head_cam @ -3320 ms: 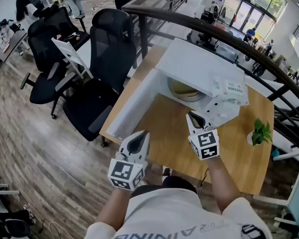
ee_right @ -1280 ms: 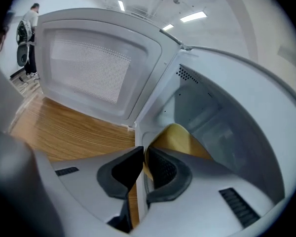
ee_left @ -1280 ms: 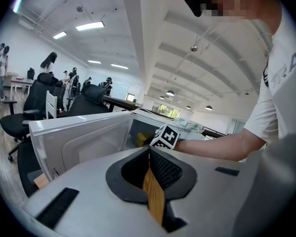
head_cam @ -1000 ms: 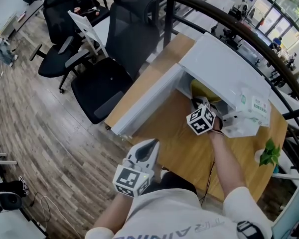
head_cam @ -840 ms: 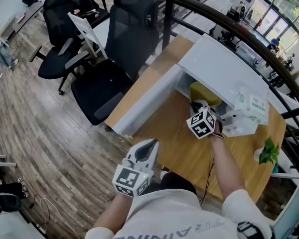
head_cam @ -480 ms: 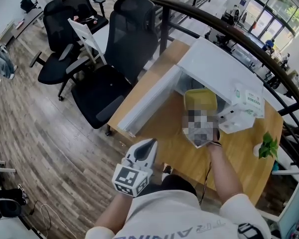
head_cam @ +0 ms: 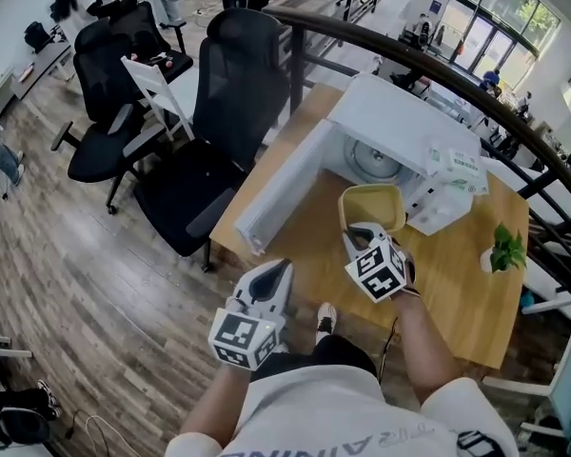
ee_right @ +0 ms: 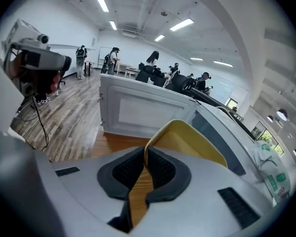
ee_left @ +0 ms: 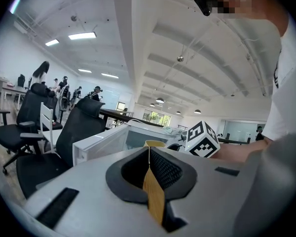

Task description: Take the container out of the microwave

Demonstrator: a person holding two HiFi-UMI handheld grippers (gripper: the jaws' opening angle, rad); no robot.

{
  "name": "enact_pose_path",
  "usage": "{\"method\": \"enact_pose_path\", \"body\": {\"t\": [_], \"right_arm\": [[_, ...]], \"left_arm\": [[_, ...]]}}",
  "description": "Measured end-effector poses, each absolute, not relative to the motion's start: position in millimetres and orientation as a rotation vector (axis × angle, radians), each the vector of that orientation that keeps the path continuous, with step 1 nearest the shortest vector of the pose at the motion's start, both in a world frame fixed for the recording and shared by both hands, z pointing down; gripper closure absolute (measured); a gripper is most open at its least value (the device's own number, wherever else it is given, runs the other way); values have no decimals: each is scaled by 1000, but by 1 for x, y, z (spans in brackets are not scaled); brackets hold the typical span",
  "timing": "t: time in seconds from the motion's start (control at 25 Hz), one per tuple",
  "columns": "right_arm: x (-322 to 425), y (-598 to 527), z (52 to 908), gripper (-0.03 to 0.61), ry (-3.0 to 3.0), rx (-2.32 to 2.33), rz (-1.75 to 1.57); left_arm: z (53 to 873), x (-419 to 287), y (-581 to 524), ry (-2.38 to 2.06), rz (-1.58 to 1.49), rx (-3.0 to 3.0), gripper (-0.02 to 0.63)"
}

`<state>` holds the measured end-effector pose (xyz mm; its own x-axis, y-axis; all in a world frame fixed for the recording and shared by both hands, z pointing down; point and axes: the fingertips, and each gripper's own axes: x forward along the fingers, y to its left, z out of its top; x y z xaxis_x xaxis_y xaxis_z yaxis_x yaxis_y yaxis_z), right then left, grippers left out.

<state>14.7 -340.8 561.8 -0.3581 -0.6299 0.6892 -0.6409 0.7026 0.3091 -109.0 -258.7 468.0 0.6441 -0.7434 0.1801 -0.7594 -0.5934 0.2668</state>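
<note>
The white microwave (head_cam: 400, 122) stands on the wooden table (head_cam: 457, 293) with its door (head_cam: 276, 193) swung open to the left; the glass turntable (head_cam: 373, 160) inside is bare. A yellow container (head_cam: 371, 206) hangs in front of the opening, over the table. My right gripper (head_cam: 352, 232) is shut on its near rim; in the right gripper view the pads (ee_right: 158, 168) pinch the container (ee_right: 192, 142) wall. My left gripper (head_cam: 279, 272) hovers at the table's near edge, shut and holding nothing; in the left gripper view my left gripper (ee_left: 149, 151) points towards the microwave (ee_left: 118, 139).
A white box with green print (head_cam: 454, 168) lies against the microwave's right side. A small green plant (head_cam: 504, 250) stands at the table's right. Black office chairs (head_cam: 224, 74) sit left of the table, and a dark railing (head_cam: 428, 60) runs behind it.
My right gripper has drawn the yellow container out of the microwave and towards me, uncovering the turntable. My left gripper shifted a little near the table's edge.
</note>
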Motion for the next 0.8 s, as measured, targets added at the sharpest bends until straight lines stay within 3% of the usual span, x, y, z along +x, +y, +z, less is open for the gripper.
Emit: {"method": "enact_pose_path", "body": {"t": [0.44,0.8], "right_arm": [[22,-269,542,538,-2040,1051,20],[54,-214,520,538,-2065,1040,22]], "left_arm": [[471,-121,-223,-1140,65,2557,578],[446,-82,-195,-1134,55,2604,578]]}}
